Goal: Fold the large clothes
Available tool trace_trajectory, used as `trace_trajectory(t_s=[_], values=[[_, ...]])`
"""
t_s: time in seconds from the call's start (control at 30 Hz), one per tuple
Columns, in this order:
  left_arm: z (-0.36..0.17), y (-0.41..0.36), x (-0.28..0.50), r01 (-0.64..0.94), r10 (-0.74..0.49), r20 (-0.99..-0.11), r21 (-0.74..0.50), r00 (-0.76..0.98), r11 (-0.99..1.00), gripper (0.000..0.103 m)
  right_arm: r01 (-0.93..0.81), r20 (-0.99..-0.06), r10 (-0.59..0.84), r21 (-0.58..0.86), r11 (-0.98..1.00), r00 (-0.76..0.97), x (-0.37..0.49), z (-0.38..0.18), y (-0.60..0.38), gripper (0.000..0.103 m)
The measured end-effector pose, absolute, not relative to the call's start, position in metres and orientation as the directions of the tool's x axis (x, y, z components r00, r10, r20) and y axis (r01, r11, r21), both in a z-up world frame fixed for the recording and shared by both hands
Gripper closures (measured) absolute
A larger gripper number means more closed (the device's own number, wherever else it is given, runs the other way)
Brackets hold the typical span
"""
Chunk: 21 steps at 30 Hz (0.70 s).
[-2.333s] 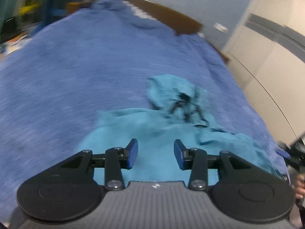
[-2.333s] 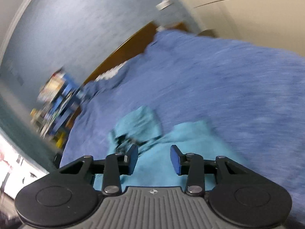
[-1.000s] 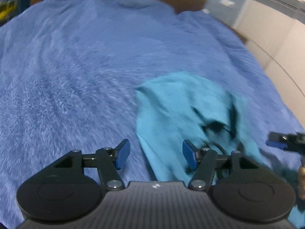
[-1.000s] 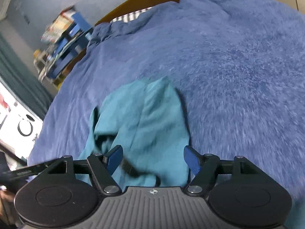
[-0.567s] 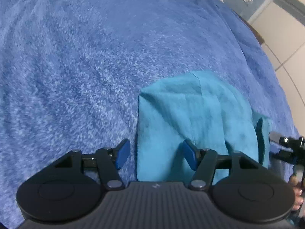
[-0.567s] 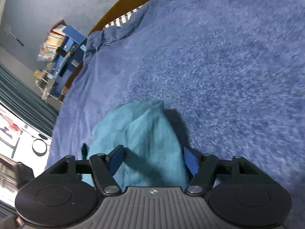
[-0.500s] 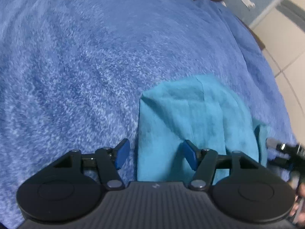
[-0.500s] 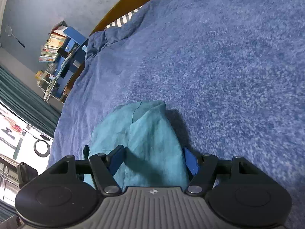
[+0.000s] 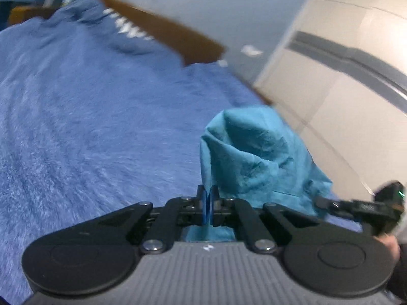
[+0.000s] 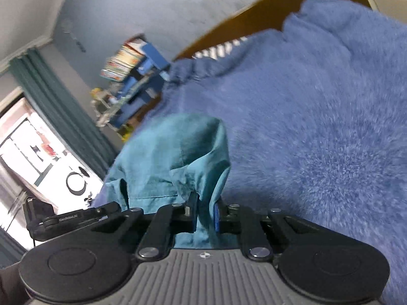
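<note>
A bed (image 9: 76,117) fills most of both views, covered by a fuzzy blue blanket (image 10: 318,127) that bunches into folds near its far end. A brown wooden headboard (image 9: 173,35) runs along that end, with a strip of striped pillow (image 10: 221,47) showing between board and blanket. Behind it stands a grey-blue wall (image 10: 165,7) bearing a small white wall plate (image 9: 250,50). To one side rise cream wardrobe panels (image 9: 343,81) crossed by a grey band. On the other side a blue shelf unit (image 10: 137,76) holds stacked books and clutter. Dark teal curtains (image 10: 58,111) hang beside a bright window (image 10: 23,147), the main source of light.
</note>
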State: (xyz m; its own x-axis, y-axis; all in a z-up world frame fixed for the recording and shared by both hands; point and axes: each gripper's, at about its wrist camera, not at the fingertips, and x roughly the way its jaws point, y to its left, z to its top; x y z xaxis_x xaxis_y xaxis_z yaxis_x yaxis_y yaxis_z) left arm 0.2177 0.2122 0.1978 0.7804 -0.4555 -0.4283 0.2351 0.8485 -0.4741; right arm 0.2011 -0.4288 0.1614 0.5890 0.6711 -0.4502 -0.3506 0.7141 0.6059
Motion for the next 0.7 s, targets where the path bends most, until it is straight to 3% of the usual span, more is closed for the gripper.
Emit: trace_trajectory(t_s=[0.17,0.43,0.57,0.7], values=[[0.198,0.217,0.134,0.293,-0.522,-0.467,-0.478,0.714,0.828,0.103,-0.470,-0.464,0.701,0.525,0.710,0.542,0.120,0.198,-0.439,0.088],[0.165,0.228,0.048,0.210,-0.404,-0.690,-0.352,0.600,0.912,0.103,-0.606,-0.741,0.542,0.233,0.760,0.395,0.011,0.197,-0.425,0.076],[0.166,0.246,0.027,0.188,-0.381,-0.699,-0.340,0.605,0.921,0.103,-0.651,-0.830,0.423,0.098,0.753,0.363,-0.014,0.199,-0.424,0.076],[0.191,0.253,0.026,0.177,-0.371,-0.654,-0.345,0.659,0.922,0.103,-0.654,-0.797,0.460,0.111,0.748,0.391,-0.023,0.222,-0.423,0.068]])
